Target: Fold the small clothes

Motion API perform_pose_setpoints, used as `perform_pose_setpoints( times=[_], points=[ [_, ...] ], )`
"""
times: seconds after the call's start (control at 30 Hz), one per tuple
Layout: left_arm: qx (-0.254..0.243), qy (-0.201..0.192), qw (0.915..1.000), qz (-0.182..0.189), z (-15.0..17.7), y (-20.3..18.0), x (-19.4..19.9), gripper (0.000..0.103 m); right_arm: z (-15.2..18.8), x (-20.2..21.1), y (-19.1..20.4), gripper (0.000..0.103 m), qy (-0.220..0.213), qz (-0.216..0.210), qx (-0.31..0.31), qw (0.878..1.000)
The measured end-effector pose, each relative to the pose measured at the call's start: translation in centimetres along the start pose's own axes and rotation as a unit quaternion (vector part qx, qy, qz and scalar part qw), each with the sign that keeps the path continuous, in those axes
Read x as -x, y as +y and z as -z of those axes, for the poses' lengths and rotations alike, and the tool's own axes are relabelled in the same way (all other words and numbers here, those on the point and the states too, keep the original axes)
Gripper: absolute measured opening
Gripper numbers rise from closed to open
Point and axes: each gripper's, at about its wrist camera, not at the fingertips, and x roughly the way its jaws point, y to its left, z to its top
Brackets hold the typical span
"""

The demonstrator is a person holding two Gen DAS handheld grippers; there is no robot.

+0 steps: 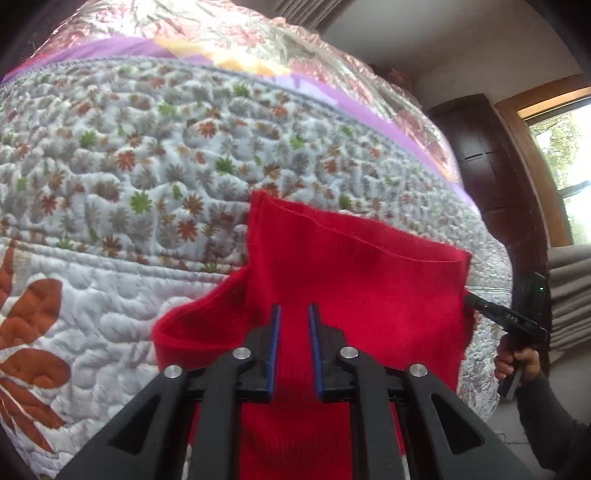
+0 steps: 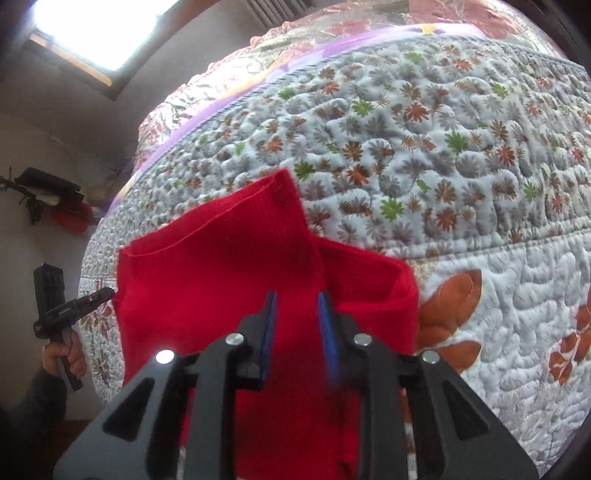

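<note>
Quilted bedspread (image 1: 129, 166) with little flowers is my work surface, and the red knit top (image 1: 351, 266) lies spread on it right in front of me, hem edge away from me. One sleeve (image 1: 192, 321) is flopped up in a loose loop on the side instead of lying flat, so I guess that's the bit to tuck in next.

My left gripper (image 1: 294, 314) and my right gripper (image 2: 295, 299) both hang over the knit with jaws apart, nothing pinched; only red fabric shows through the gaps. I'd say they're low and spread like that to line up a grab.

Nothing sits on the quilt to get in the way. A shiny floral cover (image 1: 221, 22) lies further back, with a dark wooden door (image 1: 491, 177) and a window (image 1: 569, 147) off to the side. The quilt is puffy, so snagging it along with the knit is my only worry.
</note>
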Motion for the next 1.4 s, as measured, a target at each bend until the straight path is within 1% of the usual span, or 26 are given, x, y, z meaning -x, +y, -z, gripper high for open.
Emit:
perform_pose_setpoints(
  times=[0.07, 0.1, 0.13, 0.2, 0.23, 0.27, 0.33, 0.4, 0.47, 0.5, 0.57, 0.63, 0.73, 0.77, 0.8, 0.83, 0.9, 1.0, 1.1, 1.17, 1.2, 1.23, 1.27, 1.3, 1.33, 1.4],
  points=[
    [-0.012, 0.008, 0.9996, 0.025, 2.0, -0.8, 0.7, 0.013, 2.2, 0.4, 1.1, 0.024, 0.02, -0.027, 0.003, 0.999],
    [-0.014, 0.023, 0.9993, 0.025, 3.2, -1.0, 0.4, 0.013, 3.7, -0.1, 1.8, 0.024, 0.04, -0.036, 0.01, 0.998],
    [-0.014, 0.04, 0.999, 0.015, 4.5, -1.0, -0.5, 0.013, 5.1, -0.8, 2.4, 0.024, 0.057, -0.036, 0.022, 0.997],
    [-0.013, 0.073, 0.9968, -0.031, 6.4, 0.3, -2.9, 0.013, 7.6, -2.6, 2.7, 0.022, 0.093, -0.012, 0.045, 0.995],
    [-0.008, 0.078, 0.9961, -0.041, 6.9, 1.0, -3.6, 0.014, 8.4, -3.1, 2.3, 0.013, 0.097, 0.008, 0.052, 0.994],
    [-0.004, 0.076, 0.9961, -0.046, 7.3, 1.6, -3.8, 0.018, 8.9, -3.3, 1.7, 0.009, 0.096, 0.025, 0.055, 0.994],
    [0.013, 0.068, 0.9964, -0.049, 7.1, 2.7, -3.7, 0.009, 9.2, -2.9, -0.3, 0.0, 0.088, 0.033, 0.028, 0.995],
    [0.02, 0.06, 0.9969, -0.046, 7.2, 2.7, -2.8, 0.008, 9.5, -1.7, -1.5, 0.0, 0.082, 0.033, 0.008, 0.996],
    [0.02, 0.046, 0.9982, -0.033, 7.4, 2.2, -1.0, 0.011, 9.5, -0.4, -1.6, 0.013, 0.074, 0.019, -0.008, 0.997],
    [0.017, 0.038, 0.999, -0.017, 7.9, 1.5, 0.1, 0.012, 9.7, 0.5, -1.5, 0.02, 0.07, 0.009, -0.015, 0.997],
    [0.006, 0.031, 0.9994, 0.015, 9.2, 0.2, 1.8, 0.013, 10.6, 1.3, -1.0, 0.021, 0.067, -0.008, -0.018, 0.998],
    [0.001, 0.044, 0.9985, 0.032, 10.9, -0.6, 1.8, 0.014, 12.0, 0.9, -0.2, 0.021, 0.082, -0.026, -0.011, 0.996],
    [0.009, 0.083, 0.9965, 0.002, 13.1, 0.5, -0.4, 0.014, 13.9, -1.2, 0.0, 0.02, 0.114, -0.016, 0.003, 0.993],
    [0.013, 0.091, 0.9956, -0.013, 13.6, 1.0, -1.1, 0.014, 14.6, -1.8, -0.3, 0.015, 0.119, -0.002, 0.007, 0.993],
    [0.015, 0.1, 0.9945, -0.029, 14.2, 1.8, -1.8, 0.013, 14.9, -2.2, -0.9, 0.008, 0.119, 0.009, 0.008, 0.993],
    [0.019, 0.101, 0.994, -0.037, 14.6, 2.5, -2.1, 0.007, 15.1, -2.2, -1.6, 0.0, 0.116, 0.015, 0.005, 0.993],
    [0.031, 0.096, 0.9942, -0.036, 15.0, 3.7, -2.2, 0.002, 15.4, -2.0, -2.6, 0.0, 0.109, 0.021, -0.006, 0.994],
    [0.032, 0.092, 0.9947, -0.034, 15.2, 3.8, -1.7, 0.002, 15.7, -1.4, -3.2, 0.0, 0.104, 0.028, -0.014, 0.994],
    [0.044, 0.09, 0.9945, -0.031, 15.7, 4.4, -0.2, 0.002, 16.0, 0.0, -3.7, 0.0, 0.092, 0.038, -0.031, 0.995],
    [0.062, 0.087, 0.9941, -0.02, 16.0, 6.0, 1.6, 0.011, 16.7, 0.7, -4.2, 0.0, 0.084, 0.045, -0.041, 0.995],
    [0.071, 0.084, 0.9939, -0.015, 16.0, 6.2, 2.3, 0.019, 17.0, 1.3, -4.3, 0.003, 0.079, 0.052, -0.046, 0.995],
    [0.078, 0.079, 0.9938, -0.006, 16.1, 6.1, 2.9, 0.026, 17.1, 1.8, -4.2, 0.015, 0.074, 0.063, -0.05, 0.994],
    [0.086, 0.072, 0.9937, 0.003, 15.9, 6.4, 4.1, 0.032, 17.4, 2.1, -3.8, 0.023, 0.068, 0.081, -0.054, 0.993],
    [0.092, 0.067, 0.9935, 0.004, 15.6, 6.9, 5.1, 0.049, 17.6, 2.7, -3.4, 0.029, 0.06, 0.092, -0.056, 0.992],
    [0.098, 0.062, 0.9932, 0.007, 15.1, 7.3, 6.1, 0.062, 17.8, 3.3, -2.7, 0.029, 0.055, 0.092, -0.057, 0.993],
    [0.111, 0.053, 0.9921, 0.021, 13.7, 8.0, 7.7, 0.065, 18.7, 4.0, -0.1, 0.029, 0.051, 0.1, -0.039, 0.993]
  ],
)
